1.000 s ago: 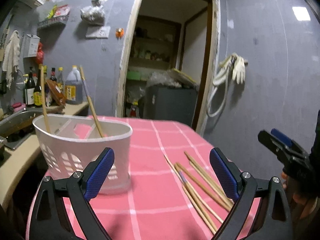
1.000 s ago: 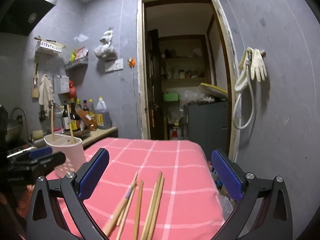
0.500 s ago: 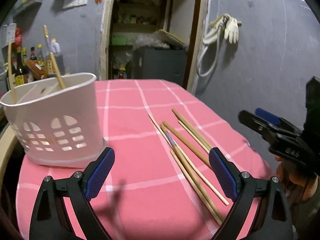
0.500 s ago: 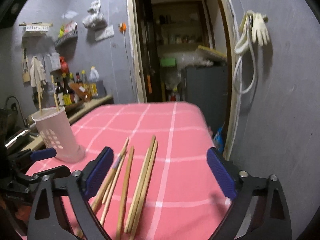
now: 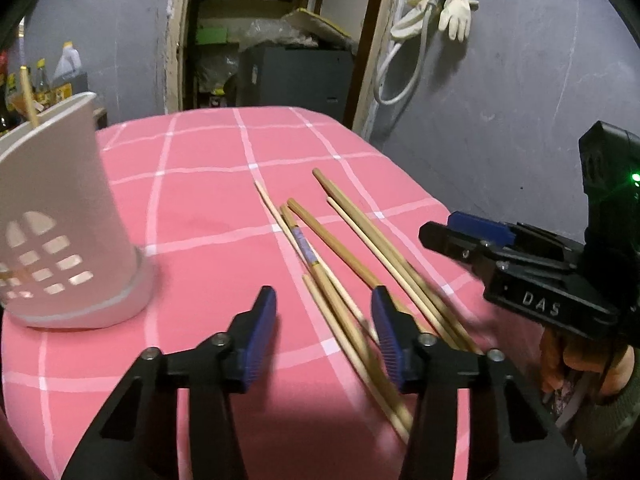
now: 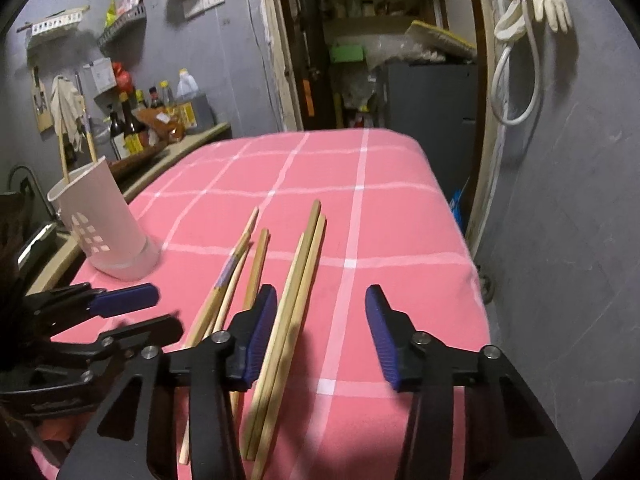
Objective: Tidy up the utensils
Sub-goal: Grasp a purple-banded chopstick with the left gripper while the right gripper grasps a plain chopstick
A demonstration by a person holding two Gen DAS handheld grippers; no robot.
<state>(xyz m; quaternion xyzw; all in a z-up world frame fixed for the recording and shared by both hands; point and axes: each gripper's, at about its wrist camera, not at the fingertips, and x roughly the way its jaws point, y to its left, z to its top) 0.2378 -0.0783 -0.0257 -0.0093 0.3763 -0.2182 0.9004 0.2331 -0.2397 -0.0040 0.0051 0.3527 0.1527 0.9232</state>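
— Pink checked cloth [image 5: 200, 216] covers the table, grey walls behind it, a doorway at the far end. Where are the chopsticks?

— A loose bundle of chopsticks [image 5: 336, 240] lies flat on the cloth, right of the white holder [image 5: 60, 240]. Their long axes run from the near edge toward the doorway, fanning a little; in the left wrist view they slant up and to the left.

— And the holder?

— It stands upright near the left edge, two sticks [image 6: 76, 156] poking out of its top.

— The tools?

— The left gripper [image 5: 324, 336] has just been narrowing its jaws; they are parted, nothing pinched, poised over the near ends of the bundle. The right gripper [image 6: 320, 336] has been narrowing too, likewise parted and gripping nothing, with the rightmost pair of chopsticks [image 6: 296, 280] running under its left finger.
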